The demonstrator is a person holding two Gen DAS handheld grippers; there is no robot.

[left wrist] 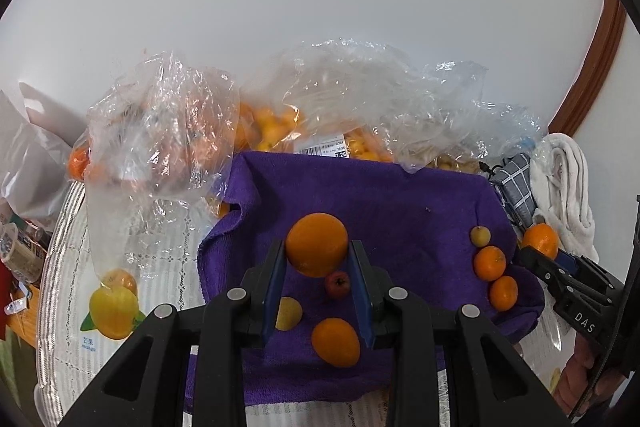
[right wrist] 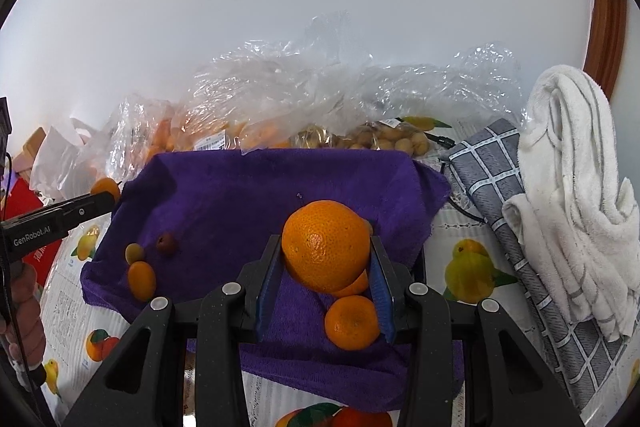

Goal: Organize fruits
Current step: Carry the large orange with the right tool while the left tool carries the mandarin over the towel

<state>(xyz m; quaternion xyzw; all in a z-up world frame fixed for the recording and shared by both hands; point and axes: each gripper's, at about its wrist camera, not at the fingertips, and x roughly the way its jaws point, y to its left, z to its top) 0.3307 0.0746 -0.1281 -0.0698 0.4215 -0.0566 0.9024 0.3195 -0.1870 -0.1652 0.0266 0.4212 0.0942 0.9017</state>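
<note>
I see the purple towel (left wrist: 400, 195) in both views, but only my right camera shows the white towel (right wrist: 568, 187) fully. Each gripper clamps an orange above it: left (left wrist: 317, 259) on one (left wrist: 317, 245), right (right wrist: 326, 263) on a bigger one (right wrist: 326, 245).

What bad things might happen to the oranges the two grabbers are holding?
Each round orange is pinched only at its sides: one in the left gripper, one in the right gripper. Either could slip out and roll.

Small fruits lie on the purple towel right under them, so a dropped orange might knock them off.

Squeezing harder might bruise the large orange.
</note>
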